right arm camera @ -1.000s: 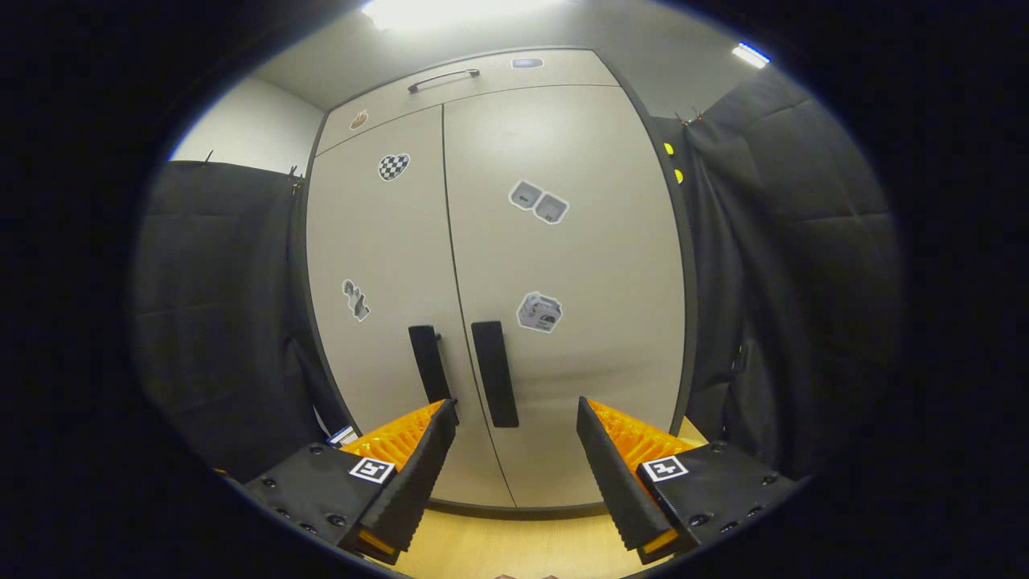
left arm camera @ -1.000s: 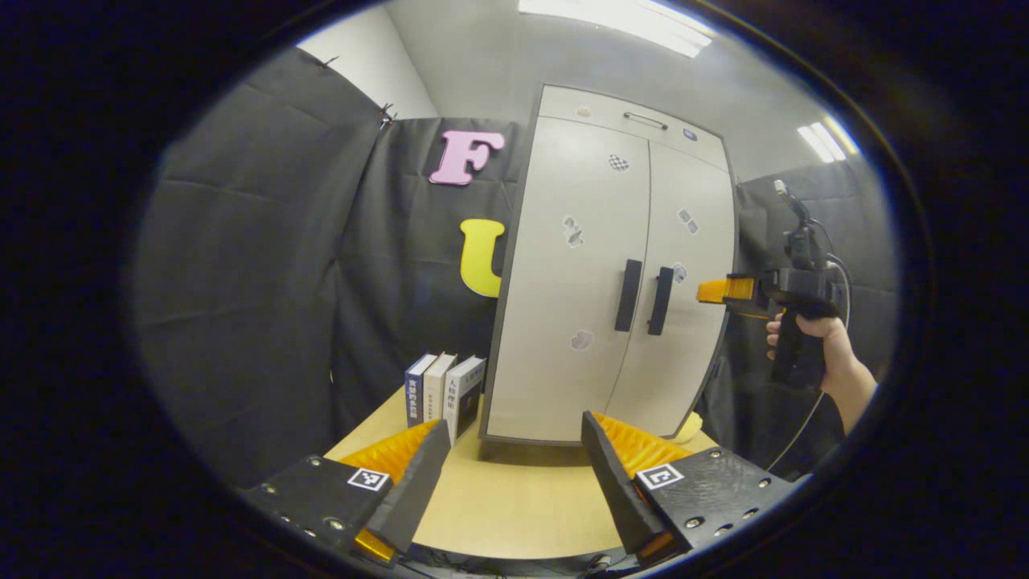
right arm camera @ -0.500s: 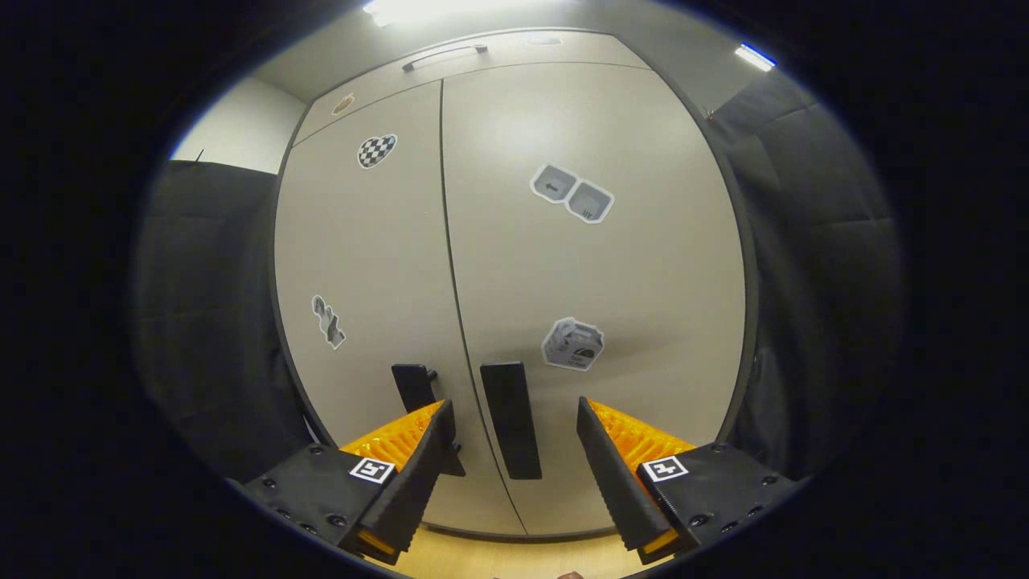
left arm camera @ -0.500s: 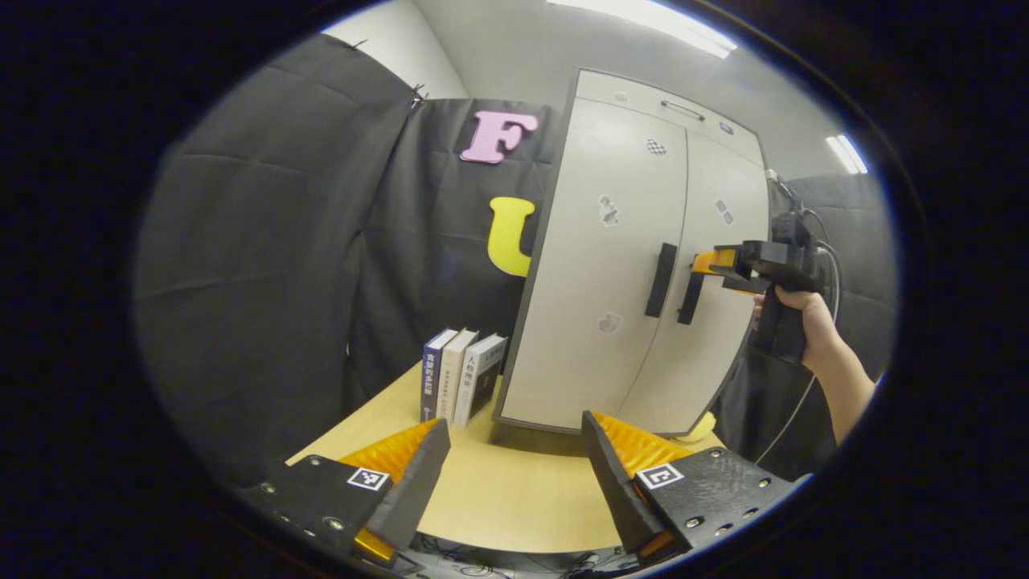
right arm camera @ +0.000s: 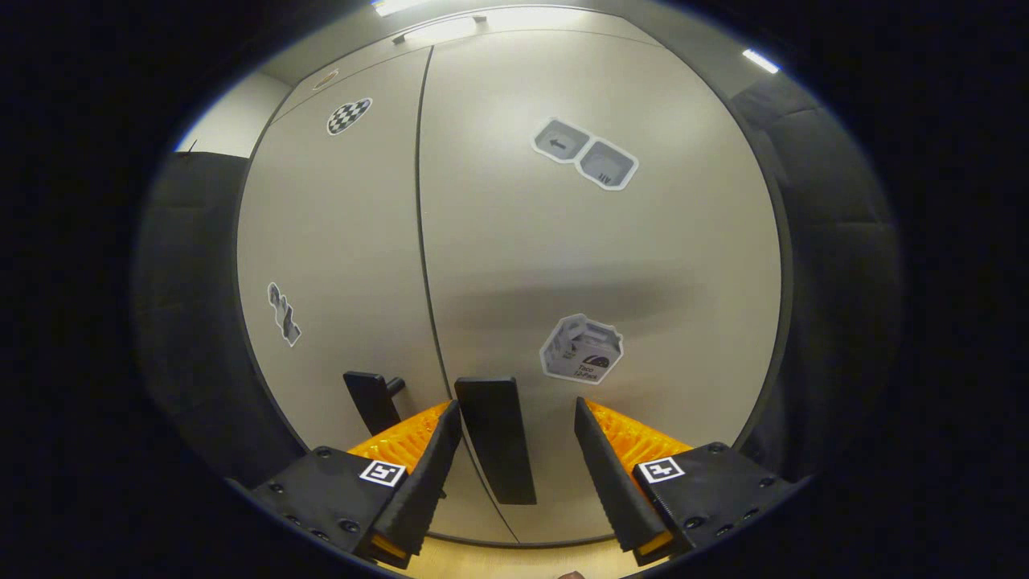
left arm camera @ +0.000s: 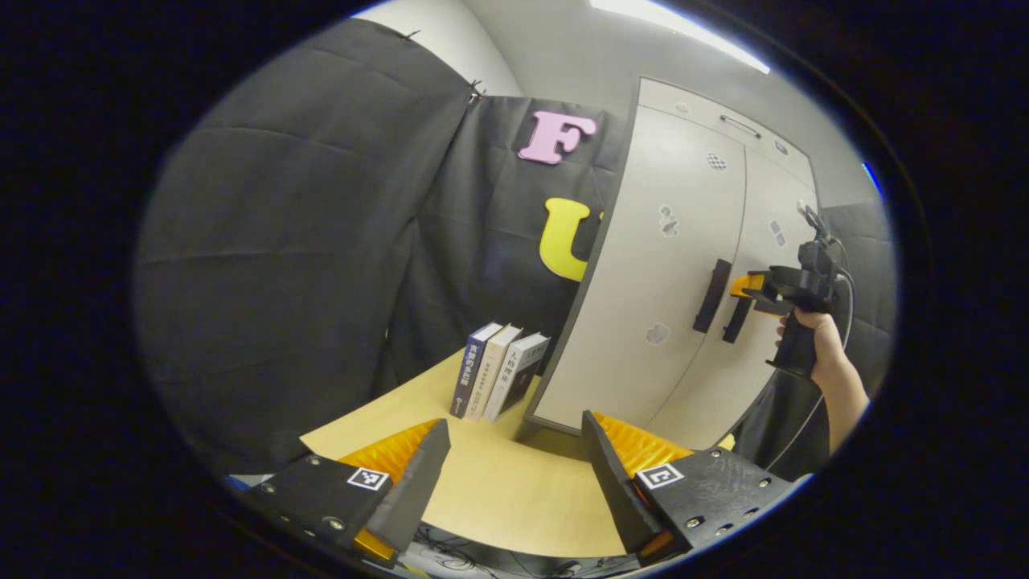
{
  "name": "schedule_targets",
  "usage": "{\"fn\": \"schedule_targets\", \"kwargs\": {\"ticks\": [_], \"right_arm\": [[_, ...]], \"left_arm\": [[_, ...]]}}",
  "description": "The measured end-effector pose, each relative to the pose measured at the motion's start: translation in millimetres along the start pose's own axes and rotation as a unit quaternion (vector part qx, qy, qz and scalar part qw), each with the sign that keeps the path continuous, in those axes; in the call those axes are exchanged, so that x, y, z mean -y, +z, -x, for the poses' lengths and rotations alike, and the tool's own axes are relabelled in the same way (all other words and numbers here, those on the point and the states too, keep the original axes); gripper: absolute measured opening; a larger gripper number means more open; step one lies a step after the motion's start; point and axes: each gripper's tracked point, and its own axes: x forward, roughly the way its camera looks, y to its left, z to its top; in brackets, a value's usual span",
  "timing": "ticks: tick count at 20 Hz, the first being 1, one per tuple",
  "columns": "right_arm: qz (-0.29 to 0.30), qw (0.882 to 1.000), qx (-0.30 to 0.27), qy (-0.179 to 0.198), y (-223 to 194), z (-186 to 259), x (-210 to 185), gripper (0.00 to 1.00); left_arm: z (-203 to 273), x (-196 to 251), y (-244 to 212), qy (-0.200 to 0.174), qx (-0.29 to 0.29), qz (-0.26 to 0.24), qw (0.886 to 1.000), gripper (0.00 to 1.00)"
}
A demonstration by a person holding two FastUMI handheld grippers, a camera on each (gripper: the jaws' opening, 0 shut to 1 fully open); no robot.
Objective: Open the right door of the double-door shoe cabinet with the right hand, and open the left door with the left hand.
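Note:
The shoe cabinet point(left arm camera: 683, 265) stands on the wooden table with both pale doors closed. In the right gripper view the right door point(right arm camera: 595, 257) is very close. Its black vertical handle point(right arm camera: 496, 438) stands between the spread fingers of my right gripper point(right arm camera: 514, 404), nearer the left finger, and I see no contact. The left door's handle point(right arm camera: 371, 400) sits just left of that. In the left gripper view my left gripper point(left arm camera: 514, 454) hangs open over the table's near edge, far from the left door point(left arm camera: 667, 281). There the right gripper point(left arm camera: 752, 288), held by a hand point(left arm camera: 820, 346), reaches the handles.
Three books point(left arm camera: 498, 382) stand upright on the table point(left arm camera: 498, 498) just left of the cabinet. Black cloth walls close in on the left and behind. A cable hangs from the right gripper's grip.
The right gripper has moved in toward the cabinet, so the right handle now sits between its fingers. The left gripper view has swung left, putting the cabinet further right.

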Motion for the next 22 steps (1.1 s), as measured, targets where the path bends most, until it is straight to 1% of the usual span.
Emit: {"fn": "schedule_targets", "kwargs": {"ticks": [1,3,4,5,7,8,9,10,11,12,13,14,15,16,17,18,19,20,21,22], "right_arm": [[0.001,1.0,-0.003,0.001,-2.0,-1.8,-2.0,0.86],[0.007,1.0,-0.01,0.001,-5.7,-3.7,-5.8,0.68],[0.011,1.0,-0.013,-0.004,-6.8,-4.1,-5.4,0.51],[0.013,1.0,-0.01,-0.008,-5.9,-4.1,-4.7,0.39],[0.018,1.0,-0.01,-0.014,-6.6,-3.9,-4.6,0.39],[0.02,1.0,-0.007,-0.013,-6.1,-4.0,-4.4,0.31],[0.021,1.0,-0.005,-0.011,-7.0,-5.6,-4.5,0.31],[0.03,1.0,0.003,-0.001,-4.8,-4.9,-6.0,0.27],[0.045,0.999,0.005,0.007,-6.9,-5.7,-5.8,0.19],[0.05,0.999,0.005,0.011,-4.7,-4.5,-5.2,0.07],[0.049,0.999,0.001,0.016,-6.2,-3.2,-6.0,0.11],[0.045,0.999,-0.004,0.022,-7.3,-3.7,-5.3,0.03],[0.04,0.999,-0.005,0.025,-7.3,-3.5,-5.6,0.03],[0.038,0.999,-0.009,0.026,-7.4,-2.3,-5.8,0.06],[0.038,0.999,-0.009,0.025,-7.7,-0.7,-5.8,0.06],[0.043,0.999,-0.009,0.025,-8.2,1.5,-6.2,0.03],[0.043,0.999,-0.007,0.025,-8.3,4.9,-7.0,0.03],[0.042,0.999,-0.006,0.027,-9.0,9.3,-7.0,0.06],[0.04,0.999,-0.007,0.031,-9.7,14.1,-6.4,0.06],[0.036,0.999,-0.007,0.037,-10.4,19.4,-5.5,0.06]], "left_arm": [[4.5,-4.6,-2.0,0.004,-0.002,0.003,1.0,0.95],[6.6,-11.1,-3.1,0.013,-0.004,0.007,1.0,0.96],[6.9,-14.2,-3.6,0.016,-0.005,0.009,1.0,0.96],[7.2,-17.0,-4.6,0.019,-0.005,0.01,1.0,0.96],[11.8,-19.6,-2.8,0.021,-0.002,0.011,1.0,0.95],[14.1,-20.8,-1.5,0.022,-0.001,0.009,1.0,0.95],[16.7,-22.0,-2.3,0.023,-0.001,0.004,1.0,0.95],[18.9,-24.0,-1.8,0.023,-0.001,-0.001,1.0,0.95],[23.2,-25.6,-2.7,0.024,-0.001,-0.007,1.0,0.95],[27.0,-26.2,-2.7,0.024,-0.002,-0.012,1.0,0.95],[29.6,-26.8,-3.7,0.022,-0.002,-0.016,1.0,0.95],[31.7,-26.7,-3.7,0.02,-0.003,-0.018,1.0,0.95],[34.5,-26.5,-5.1,0.017,-0.004,-0.02,1.0,0.95],[37.6,-27.2,-5.8,0.017,-0.006,-0.026,1.0,0.94],[38.9,-27.3,-6.1,0.017,-0.006,-0.035,0.999,0.95],[41.9,-25.9,-4.5,0.015,-0.003,-0.047,0.999,0.95],[43.8,-23.7,-3.8,0.013,0.0,-0.059,0.998,0.95],[45.0,-21.1,-2.0,0.01,0.003,-0.068,0.998,0.96],[46.6,-18.8,-2.1,0.006,0.005,-0.075,0.997,0.94],[47.1,-16.1,-2.1,0.003,0.007,-0.081,0.997,0.96]]}}
